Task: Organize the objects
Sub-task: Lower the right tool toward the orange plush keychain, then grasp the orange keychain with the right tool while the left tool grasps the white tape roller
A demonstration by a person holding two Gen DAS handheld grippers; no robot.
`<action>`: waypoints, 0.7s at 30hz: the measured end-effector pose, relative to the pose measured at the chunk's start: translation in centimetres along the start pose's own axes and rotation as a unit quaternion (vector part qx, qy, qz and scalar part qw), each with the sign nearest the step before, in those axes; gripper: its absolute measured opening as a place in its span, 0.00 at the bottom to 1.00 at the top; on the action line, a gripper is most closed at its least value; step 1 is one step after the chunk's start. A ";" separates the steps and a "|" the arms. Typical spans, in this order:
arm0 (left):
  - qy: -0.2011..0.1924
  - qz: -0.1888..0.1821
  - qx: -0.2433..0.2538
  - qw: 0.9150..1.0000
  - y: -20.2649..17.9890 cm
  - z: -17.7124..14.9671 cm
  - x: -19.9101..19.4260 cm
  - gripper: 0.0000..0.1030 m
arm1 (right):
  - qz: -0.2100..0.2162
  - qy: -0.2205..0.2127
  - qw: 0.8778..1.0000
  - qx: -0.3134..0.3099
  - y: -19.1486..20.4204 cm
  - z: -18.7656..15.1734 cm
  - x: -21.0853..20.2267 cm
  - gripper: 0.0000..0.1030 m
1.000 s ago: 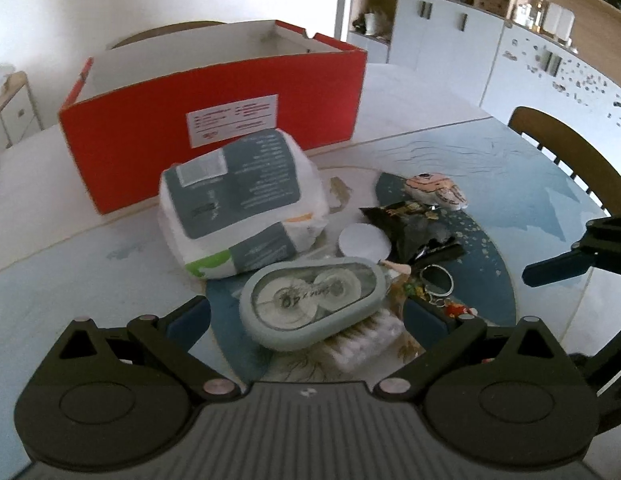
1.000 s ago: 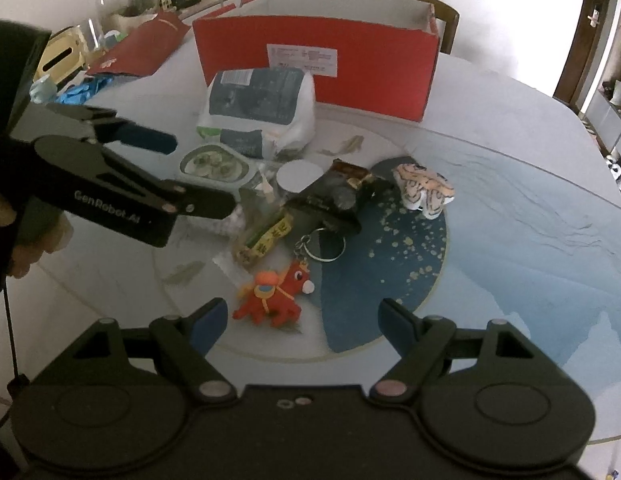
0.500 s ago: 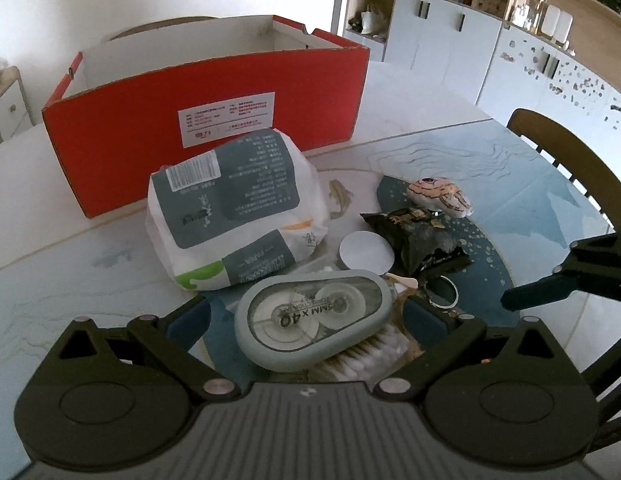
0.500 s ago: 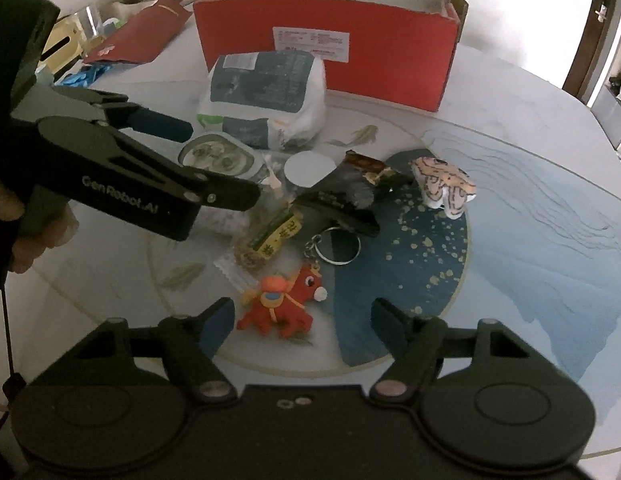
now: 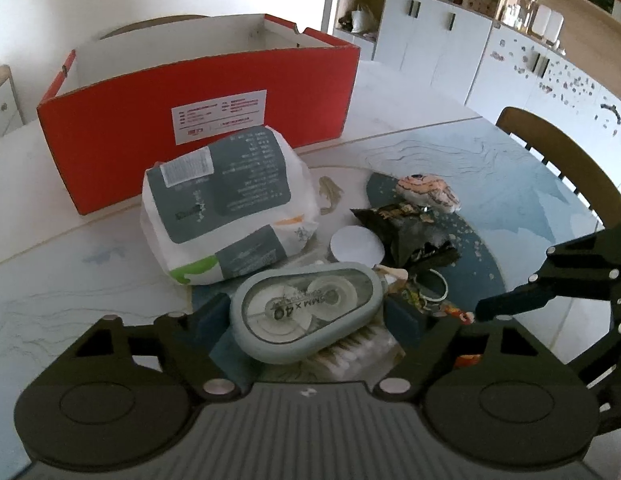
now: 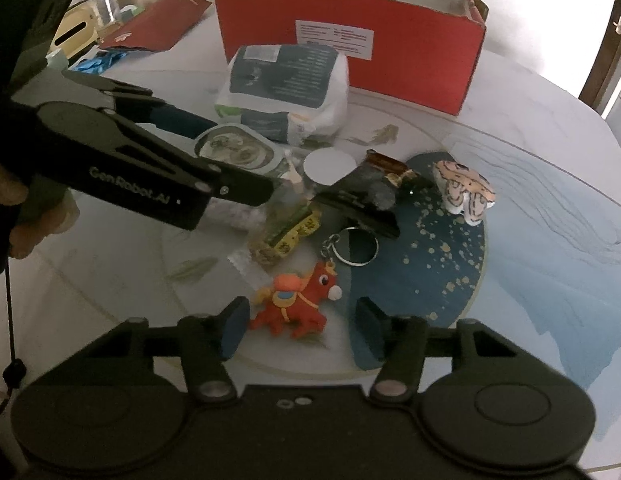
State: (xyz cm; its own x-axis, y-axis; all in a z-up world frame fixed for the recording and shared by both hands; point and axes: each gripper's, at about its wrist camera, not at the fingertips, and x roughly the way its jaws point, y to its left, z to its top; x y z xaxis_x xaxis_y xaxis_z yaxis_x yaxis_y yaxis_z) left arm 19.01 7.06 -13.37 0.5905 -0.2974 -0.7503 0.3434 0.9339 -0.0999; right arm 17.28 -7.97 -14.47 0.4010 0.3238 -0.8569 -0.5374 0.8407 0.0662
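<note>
The left gripper (image 5: 308, 314) is closing around the correction-tape dispenser (image 5: 306, 314), which lies flat on a pack of cotton swabs (image 5: 360, 354) near the front of the bench (image 5: 90, 280); the pads look just short of its sides. It is a smooth, hard plastic shell, probably light and slippery, so the narrow flanks are the place to squeeze. Its clear window reads "5MM x 40". Behind it sits a soft, squashy wipes pack (image 5: 226, 208) with a barcode sticker, before the open red box (image 5: 198, 120) whose white label is too small to read. Further right, the right gripper (image 6: 300, 324) is closing on the red horse keychain (image 6: 296, 300), rubbery and light, best pinched across the body; pads not yet touching. The left tool's arm reads "GenRobot.AI"
</note>
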 end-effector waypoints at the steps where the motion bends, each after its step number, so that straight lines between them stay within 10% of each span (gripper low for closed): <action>1: 0.000 -0.002 -0.003 1.000 0.1 0.0 -0.1 0.80 | 0.002 0.000 1.000 -0.001 0.0 0.0 0.0 0.50; 21: -0.011 -0.010 -0.059 0.998 0.8 -0.5 -3.0 0.80 | -0.005 -0.061 0.997 0.048 -1.8 0.3 -4.5 0.37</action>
State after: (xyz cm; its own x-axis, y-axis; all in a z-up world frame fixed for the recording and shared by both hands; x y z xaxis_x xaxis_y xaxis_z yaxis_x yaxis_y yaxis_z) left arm 17.14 8.82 -11.51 0.6000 -0.3194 -0.7335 0.2679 0.9441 -0.1919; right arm 16.63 -10.85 -10.57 0.4957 0.3605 -0.7901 -0.4624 0.8797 0.1113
